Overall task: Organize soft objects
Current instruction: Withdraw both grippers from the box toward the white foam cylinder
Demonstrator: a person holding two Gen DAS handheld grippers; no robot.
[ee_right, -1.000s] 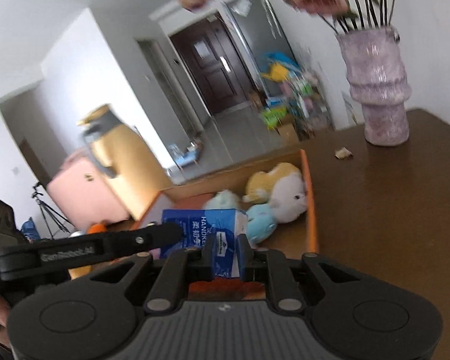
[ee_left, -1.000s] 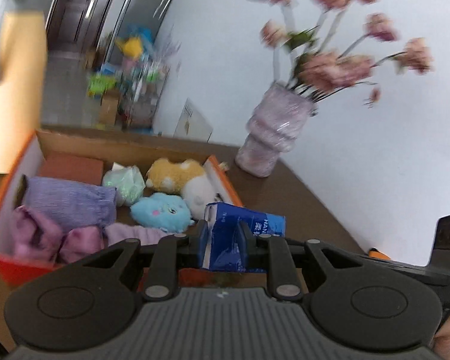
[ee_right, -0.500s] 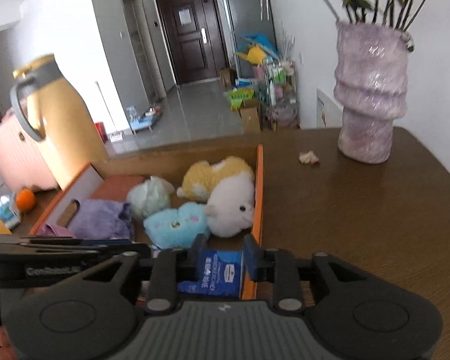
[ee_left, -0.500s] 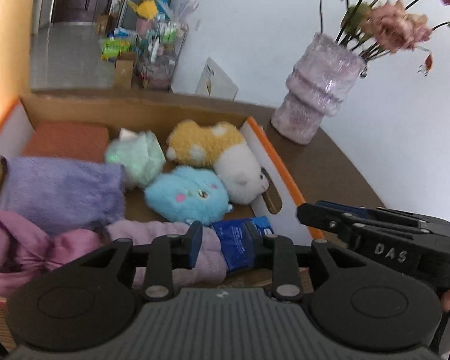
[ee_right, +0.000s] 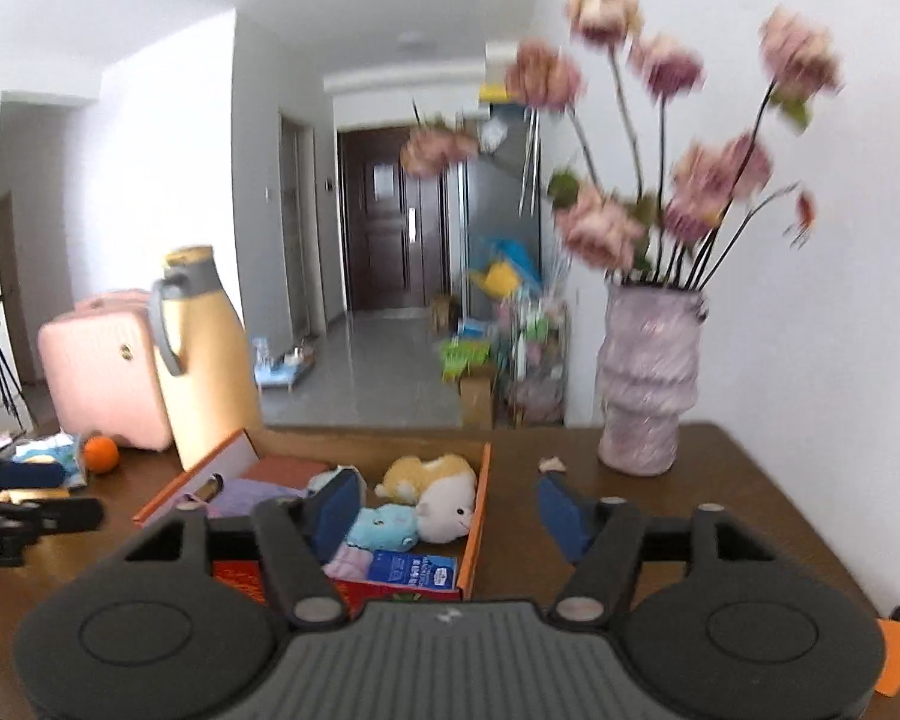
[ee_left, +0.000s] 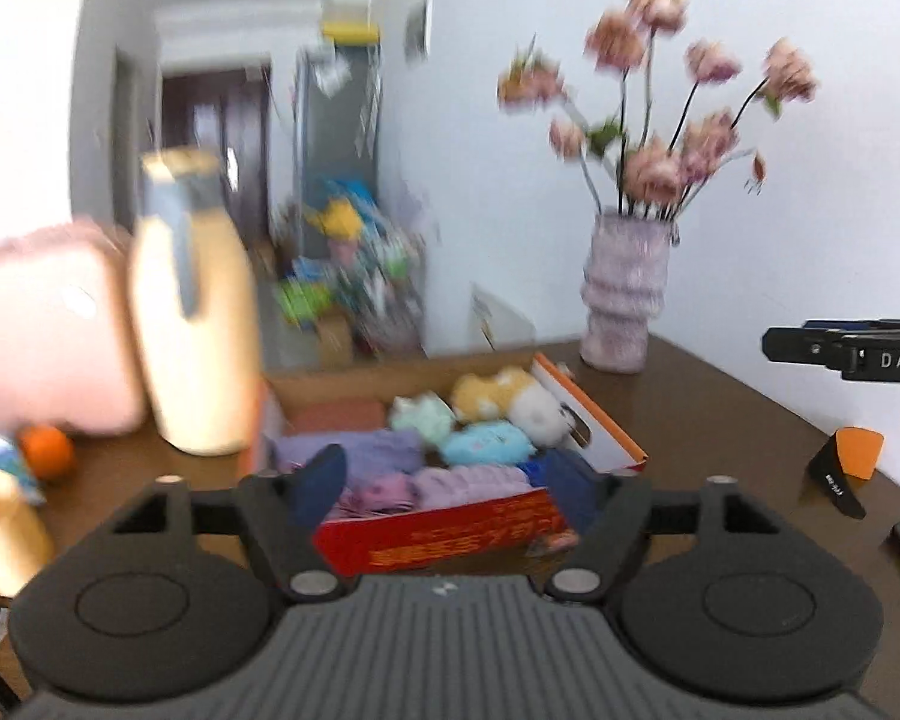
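Looks basically done: both the left gripper (ee_left: pixel 444 489) and right gripper (ee_right: pixel 447 507) hang spread apart and empty, with the blue tissue pack (ee_right: pixel 413 569) lying in the orange box (ee_right: pixel 479 516) at lower centre, beside the plushies (ee_right: pixel 432 495).

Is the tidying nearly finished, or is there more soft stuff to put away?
Mostly done, it seems: the plush toys, folded cloths and blue tissue pack lie inside the orange box. Both grippers, left and right, have open jaws holding nothing. No loose soft item is clearly visible on the table.
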